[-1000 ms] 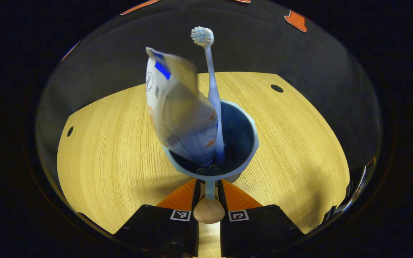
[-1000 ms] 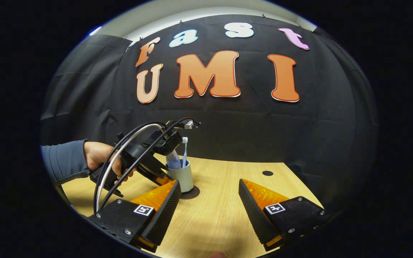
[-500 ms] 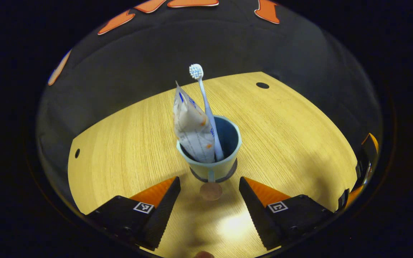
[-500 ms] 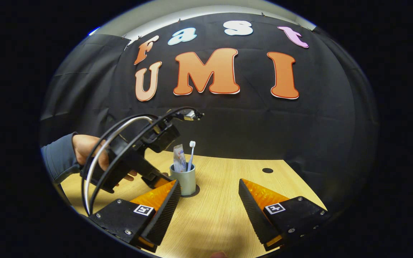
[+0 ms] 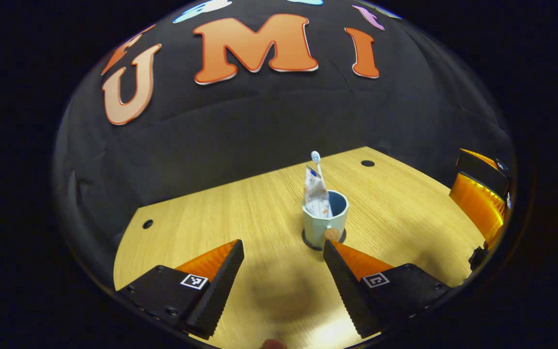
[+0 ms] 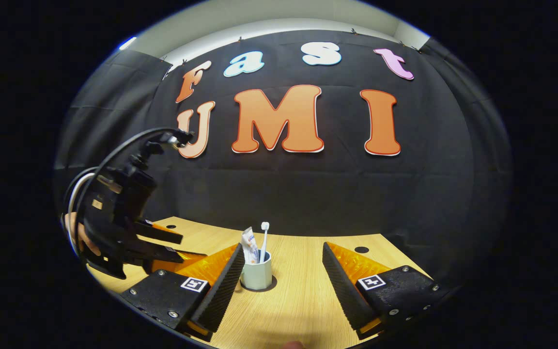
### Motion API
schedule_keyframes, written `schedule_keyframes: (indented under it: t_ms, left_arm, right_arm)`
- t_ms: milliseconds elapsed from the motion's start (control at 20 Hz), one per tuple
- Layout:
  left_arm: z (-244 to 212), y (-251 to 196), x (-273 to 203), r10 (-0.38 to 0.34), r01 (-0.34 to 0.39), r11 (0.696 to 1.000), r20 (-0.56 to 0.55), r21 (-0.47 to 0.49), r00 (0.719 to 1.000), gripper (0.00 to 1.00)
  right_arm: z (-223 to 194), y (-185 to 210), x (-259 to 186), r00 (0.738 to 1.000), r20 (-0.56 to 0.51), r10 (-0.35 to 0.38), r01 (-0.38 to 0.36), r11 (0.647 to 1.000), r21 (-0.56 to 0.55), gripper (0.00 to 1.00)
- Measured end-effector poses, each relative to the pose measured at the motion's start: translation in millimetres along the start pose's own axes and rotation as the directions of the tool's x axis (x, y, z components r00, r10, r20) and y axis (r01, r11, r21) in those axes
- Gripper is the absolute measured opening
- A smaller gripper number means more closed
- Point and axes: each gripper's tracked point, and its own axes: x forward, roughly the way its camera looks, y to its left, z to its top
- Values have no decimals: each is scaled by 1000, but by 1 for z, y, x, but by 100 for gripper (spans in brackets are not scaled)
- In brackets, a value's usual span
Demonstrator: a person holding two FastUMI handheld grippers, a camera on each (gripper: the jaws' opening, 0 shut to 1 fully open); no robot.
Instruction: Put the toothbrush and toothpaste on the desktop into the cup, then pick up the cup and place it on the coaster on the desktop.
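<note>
Cup's on the coaster, and we're hanging back!

Nearest us, our left gripper (image 5: 279, 252) is spread wide and empty, right gripper (image 6: 279, 257) likewise. Just beyond the left gripper's right fingertip stands the cup (image 5: 324, 224), upright on its dark coaster (image 5: 308, 241), toothpaste (image 5: 316, 198) and toothbrush (image 5: 317, 165) pointing up; left looks nearer.
</note>
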Motion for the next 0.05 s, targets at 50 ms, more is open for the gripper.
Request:
schedule_keyframes:
  t_ms: [50]
  left_arm:
    - [6, 12, -18, 23, -22, 1000, 49, -15, 999, 99]
  right_arm:
    - [3, 4, 1, 1000, 12, -4, 4, 1000, -12, 97]
